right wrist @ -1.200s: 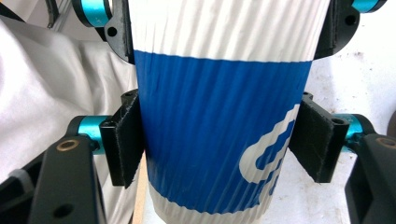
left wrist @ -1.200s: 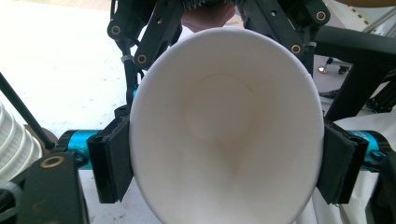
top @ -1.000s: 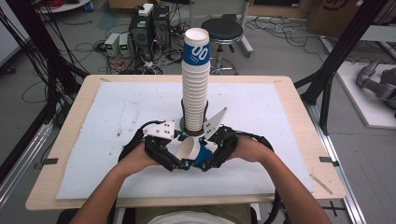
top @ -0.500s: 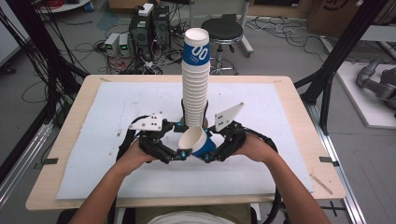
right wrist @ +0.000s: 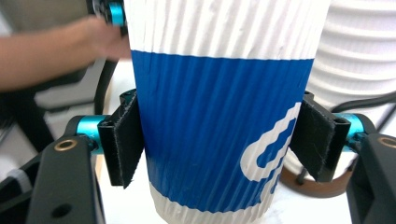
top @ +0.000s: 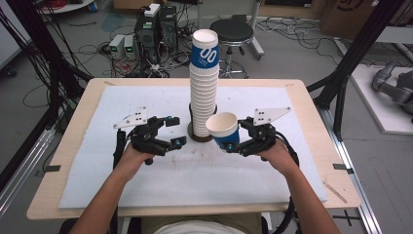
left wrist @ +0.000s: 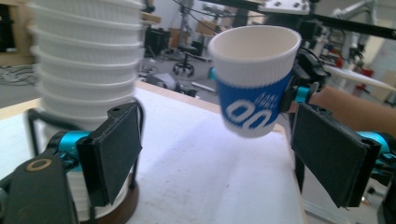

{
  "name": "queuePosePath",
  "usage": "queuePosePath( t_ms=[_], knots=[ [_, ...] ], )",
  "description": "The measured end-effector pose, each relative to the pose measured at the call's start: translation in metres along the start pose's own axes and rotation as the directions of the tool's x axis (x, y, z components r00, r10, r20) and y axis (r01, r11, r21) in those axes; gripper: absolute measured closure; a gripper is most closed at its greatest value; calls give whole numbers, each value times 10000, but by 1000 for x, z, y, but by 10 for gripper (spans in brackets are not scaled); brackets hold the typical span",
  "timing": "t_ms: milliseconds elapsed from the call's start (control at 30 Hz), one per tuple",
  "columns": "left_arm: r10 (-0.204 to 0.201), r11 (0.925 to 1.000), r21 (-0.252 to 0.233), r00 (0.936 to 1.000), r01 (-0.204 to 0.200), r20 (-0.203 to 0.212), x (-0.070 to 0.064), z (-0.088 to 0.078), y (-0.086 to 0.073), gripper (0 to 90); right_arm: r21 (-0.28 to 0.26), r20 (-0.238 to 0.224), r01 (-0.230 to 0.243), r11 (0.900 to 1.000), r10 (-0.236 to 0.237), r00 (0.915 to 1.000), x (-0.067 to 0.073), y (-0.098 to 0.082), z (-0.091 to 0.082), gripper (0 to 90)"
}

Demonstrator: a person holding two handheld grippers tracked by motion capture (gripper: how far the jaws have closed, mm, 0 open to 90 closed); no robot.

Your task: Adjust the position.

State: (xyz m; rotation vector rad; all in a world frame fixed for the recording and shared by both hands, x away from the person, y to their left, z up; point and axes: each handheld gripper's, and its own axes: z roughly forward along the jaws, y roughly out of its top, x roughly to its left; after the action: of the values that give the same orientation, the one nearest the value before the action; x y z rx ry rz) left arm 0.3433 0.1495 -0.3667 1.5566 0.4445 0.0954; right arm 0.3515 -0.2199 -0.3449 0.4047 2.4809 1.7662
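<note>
A tall stack of white ribbed paper cups (top: 203, 87), topped by a blue-banded one, stands on a brown round base (top: 195, 137) at the table's middle. A single blue-and-white cup (top: 224, 130) hangs upright just right of the stack, with my right gripper (top: 235, 136) shut on its blue band. In the right gripper view both pads (right wrist: 123, 140) press the cup (right wrist: 219, 107). My left gripper (top: 176, 130) is open to the left of the stack, nothing between its jaws. In the left gripper view the held cup (left wrist: 252, 84) floats ahead of the left gripper (left wrist: 219, 158), with the stack (left wrist: 88, 70) at left.
A white mat (top: 122, 175) covers the wooden table (top: 311, 112). A black wire post of the cup holder (top: 191, 113) rises beside the stack. Past the table's far edge are a stool (top: 234, 31), electronics boxes (top: 156, 27) and cables on the floor.
The two grippers were together at the cup in front of the stack. The left gripper has drawn away to the left, and the right gripper has carried the cup upright to the right.
</note>
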Motion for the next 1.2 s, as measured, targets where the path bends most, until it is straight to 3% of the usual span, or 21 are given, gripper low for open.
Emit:
queuePosePath(
  t_ms=[67, 200, 400, 867, 1200],
  knots=[
    [-82, 10000, -55, 9995, 80, -302, 4, -5, -1, 162, -448, 286, -80, 9990, 93, 9995, -1, -3, -6, 268],
    [-102, 9999, -148, 9954, 88, -949, 11, -17, -5, 162, -819, 692, 6, 9966, 51, 9976, -1, -10, -15, 266],
    [-132, 9997, -222, 9832, 93, -1819, 20, -29, -10, 162, -1437, 1420, 123, 9895, 83, 9898, 0, -19, -26, 265],
    [-126, 9997, -227, 9763, 79, -2160, 24, -34, -13, 162, -1816, 2917, 177, 9832, 367, 9558, -1, -37, -51, 264],
    [-104, 9995, -323, 9763, 35, -2161, 26, -35, -13, 162, -2085, 3220, -19, 9780, 705, 9441, -7, -38, -55, 264]
  ],
)
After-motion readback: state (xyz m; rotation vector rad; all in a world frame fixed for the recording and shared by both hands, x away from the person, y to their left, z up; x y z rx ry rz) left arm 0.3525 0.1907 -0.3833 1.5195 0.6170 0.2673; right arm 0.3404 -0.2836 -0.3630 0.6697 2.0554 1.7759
